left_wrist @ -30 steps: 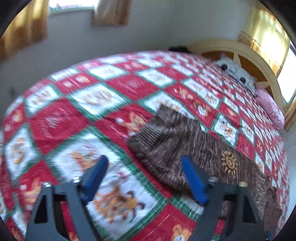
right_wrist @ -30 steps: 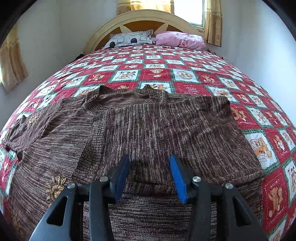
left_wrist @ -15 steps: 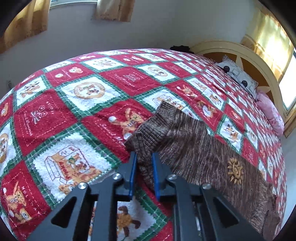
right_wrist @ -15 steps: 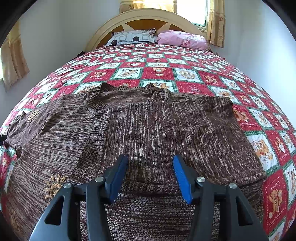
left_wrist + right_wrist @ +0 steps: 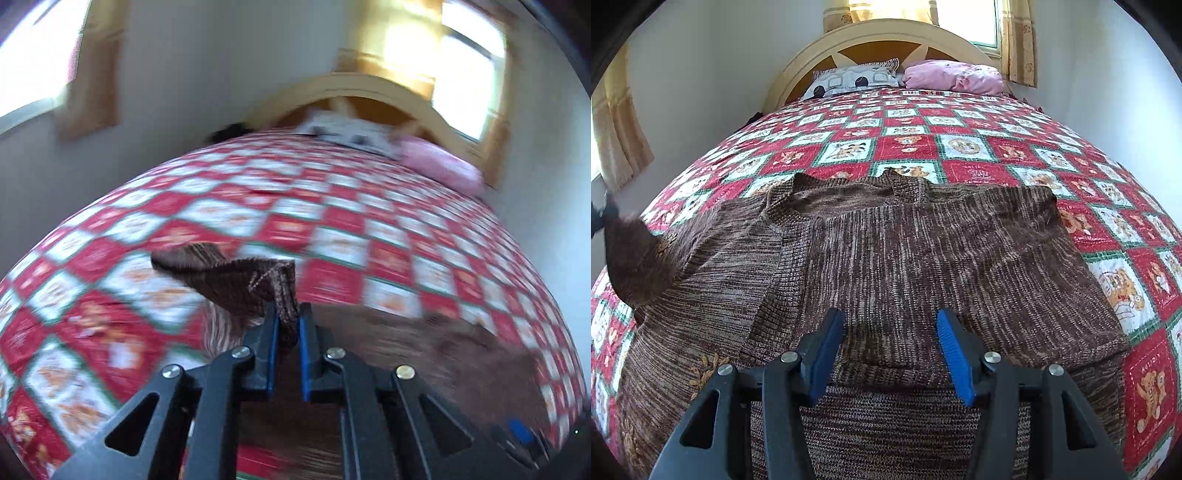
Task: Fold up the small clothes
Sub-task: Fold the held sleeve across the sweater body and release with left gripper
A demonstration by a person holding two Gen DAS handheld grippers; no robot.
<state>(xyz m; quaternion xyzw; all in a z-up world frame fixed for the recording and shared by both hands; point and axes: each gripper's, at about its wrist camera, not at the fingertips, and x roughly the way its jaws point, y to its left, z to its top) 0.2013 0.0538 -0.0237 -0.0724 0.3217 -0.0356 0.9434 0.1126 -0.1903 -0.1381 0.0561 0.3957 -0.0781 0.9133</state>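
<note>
A brown knit sweater (image 5: 923, 266) lies spread on the bed, collar toward the headboard. My left gripper (image 5: 288, 317) is shut on the sweater's sleeve cuff (image 5: 258, 288) and holds it lifted above the quilt; that view is blurred. The raised sleeve (image 5: 631, 266) shows at the left edge of the right wrist view. My right gripper (image 5: 890, 350) is open and empty, just above the sweater's lower body.
A red, white and green patchwork quilt (image 5: 960, 147) covers the bed. A patterned pillow (image 5: 855, 79) and a pink pillow (image 5: 955, 75) lie by the yellow headboard (image 5: 871, 37). White walls and curtained windows surround the bed.
My left gripper closed on the sleeve cuff, then lifted it and swung it toward the sweater's body. My right gripper opened a little wider and stayed in place.
</note>
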